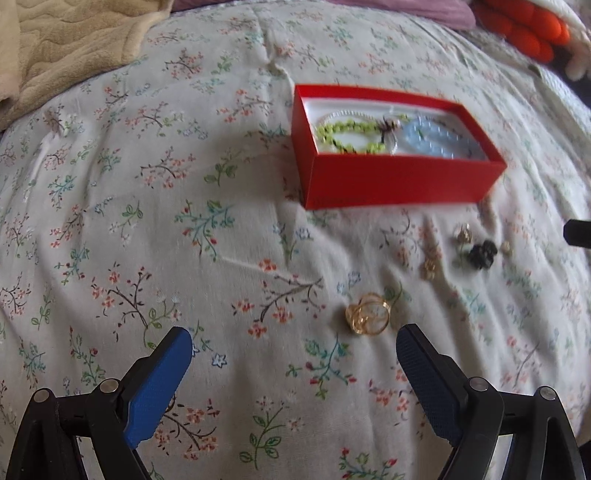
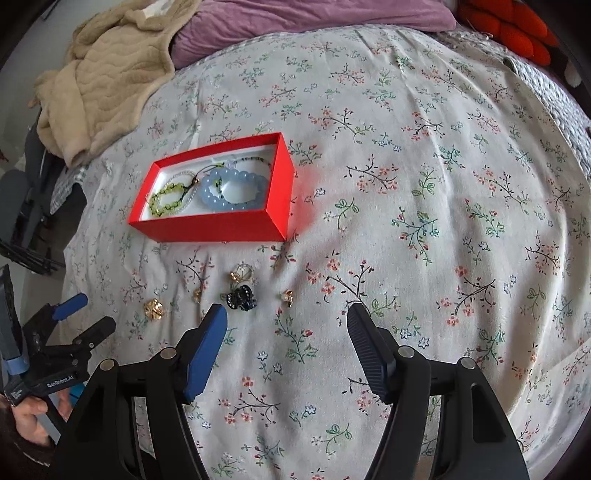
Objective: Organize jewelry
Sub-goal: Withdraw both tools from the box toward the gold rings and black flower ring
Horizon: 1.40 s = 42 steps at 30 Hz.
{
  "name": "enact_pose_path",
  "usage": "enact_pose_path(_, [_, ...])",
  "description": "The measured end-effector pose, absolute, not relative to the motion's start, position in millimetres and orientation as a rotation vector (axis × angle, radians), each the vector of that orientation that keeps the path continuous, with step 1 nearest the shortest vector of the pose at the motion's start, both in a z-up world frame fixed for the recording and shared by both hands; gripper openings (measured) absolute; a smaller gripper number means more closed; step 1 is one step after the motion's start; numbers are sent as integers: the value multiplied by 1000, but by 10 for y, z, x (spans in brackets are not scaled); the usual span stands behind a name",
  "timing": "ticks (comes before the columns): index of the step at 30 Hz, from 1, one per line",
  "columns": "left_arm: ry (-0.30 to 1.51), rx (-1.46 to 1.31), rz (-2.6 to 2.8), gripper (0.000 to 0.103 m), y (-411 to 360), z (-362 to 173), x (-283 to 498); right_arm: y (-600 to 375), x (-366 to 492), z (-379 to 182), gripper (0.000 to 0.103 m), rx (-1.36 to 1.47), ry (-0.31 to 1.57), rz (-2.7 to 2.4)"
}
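Observation:
A red box [image 1: 399, 181] [image 2: 210, 229] lies on the floral bedspread, holding a green bead bracelet [image 1: 347, 136] [image 2: 166, 201] and a pale blue bead bracelet [image 1: 432, 142] [image 2: 232, 192]. Small pieces lie loose in front of it. They include a gold ring cluster [image 1: 367, 314] [image 2: 154, 308], a black piece [image 1: 482, 254] [image 2: 242, 297] and a small gold piece [image 2: 288, 296]. My left gripper [image 1: 293, 332] [image 2: 88, 314] is open and empty, with the gold cluster just ahead near its right finger. My right gripper [image 2: 286, 308] is open and empty too, the small gold piece just beyond its tips.
A beige blanket [image 2: 103, 81] and a purple pillow [image 2: 314, 18] lie at the far side of the bed, with an orange-red plush [image 2: 509, 26] at the far right. The bed's edge drops to the floor on the left [image 2: 22, 206]. A hand [image 2: 33, 413] holds the left gripper.

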State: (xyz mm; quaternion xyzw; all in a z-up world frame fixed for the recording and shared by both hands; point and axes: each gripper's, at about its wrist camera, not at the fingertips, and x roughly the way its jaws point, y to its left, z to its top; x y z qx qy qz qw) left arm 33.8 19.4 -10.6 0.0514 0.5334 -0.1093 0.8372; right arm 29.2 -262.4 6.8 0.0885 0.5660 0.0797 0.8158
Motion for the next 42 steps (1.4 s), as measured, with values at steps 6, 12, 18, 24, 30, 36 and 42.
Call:
enact_pose_path(6, [1193,140,-271,93,190,-308,328,-2496,294,-113,70,101,1254,181])
enact_pose_path(12, [1259,122,-318,93,161,-404,329,-2395,384,-286,70,28,1308,165])
enact_pose_path(18, [1253,101,-328,93,227,-385,393,-2376,423,-325,70,27,1344,184])
enact_pose_path(24, [1293,75,-363,86,162,-475,440,-2379,460,-380,70,29,1369,181])
enact_pose_path(30, [1292,69,-401,79,13,-509,493,-2362,536,-503,70,-10,1403,175])
enact_pose_path(36, [1290,63,-417,59,-75,-534,581,-2395,633,-547,70,-3,1412,170])
enact_pose_path(42, [1295,48,-432,50,-101,-543,616,-2388,692,-551,70,-3,1413,181])
